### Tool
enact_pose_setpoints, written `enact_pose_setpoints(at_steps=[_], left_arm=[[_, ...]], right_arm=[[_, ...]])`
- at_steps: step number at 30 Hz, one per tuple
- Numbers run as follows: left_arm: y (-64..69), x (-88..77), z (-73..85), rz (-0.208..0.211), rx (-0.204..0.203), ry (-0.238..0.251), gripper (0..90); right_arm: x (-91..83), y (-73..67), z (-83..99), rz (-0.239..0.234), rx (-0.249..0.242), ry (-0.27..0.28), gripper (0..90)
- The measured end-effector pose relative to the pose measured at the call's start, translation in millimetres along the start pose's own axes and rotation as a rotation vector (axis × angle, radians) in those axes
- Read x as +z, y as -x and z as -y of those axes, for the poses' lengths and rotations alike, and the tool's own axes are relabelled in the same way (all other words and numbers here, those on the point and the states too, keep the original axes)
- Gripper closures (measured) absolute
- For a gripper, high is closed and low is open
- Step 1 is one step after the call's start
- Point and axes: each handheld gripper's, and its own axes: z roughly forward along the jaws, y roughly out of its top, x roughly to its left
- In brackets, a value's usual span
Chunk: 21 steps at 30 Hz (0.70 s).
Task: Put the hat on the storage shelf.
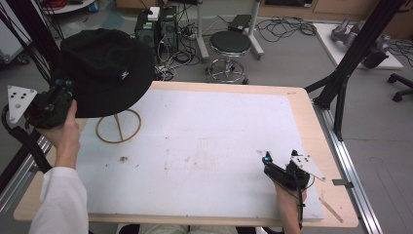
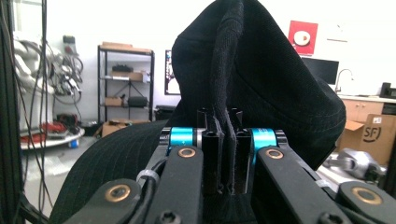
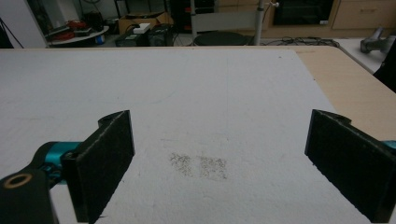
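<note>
- The left gripper (image 2: 223, 140) has its jaws pressed together on a fold of the black hat's (image 1: 104, 68) brim, pinching the cloth between them.
- The hat hangs raised above the bench's (image 1: 302, 105) far left corner, over a wooden ring stand (image 1: 118, 126).
- The right gripper (image 3: 219, 163) rests low near the bench's right front edge, its jaws wide apart and holding nothing.
- A small white mark shows on the hat's crown, too small to read; a cardboard box (image 2: 376, 135) in the left gripper view reads "SF".
</note>
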Motion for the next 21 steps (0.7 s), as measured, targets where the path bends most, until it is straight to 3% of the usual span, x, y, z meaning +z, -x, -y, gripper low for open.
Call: enact_pose_setpoints(at_steps=[10, 21], left_arm=[[-1.8, -3.1, 12.3, -0.004, 0.008, -0.023, 86.6], [-2.2, -12.0, 22.5, -0.003, -0.013, -0.007, 86.4]], right_arm=[[0.1, 0.6, 0.1, -0.002, 0.008, -0.01, 7.3], [-0.4, 0.1, 0.2, 0.0, 0.003, -0.006, 7.3]])
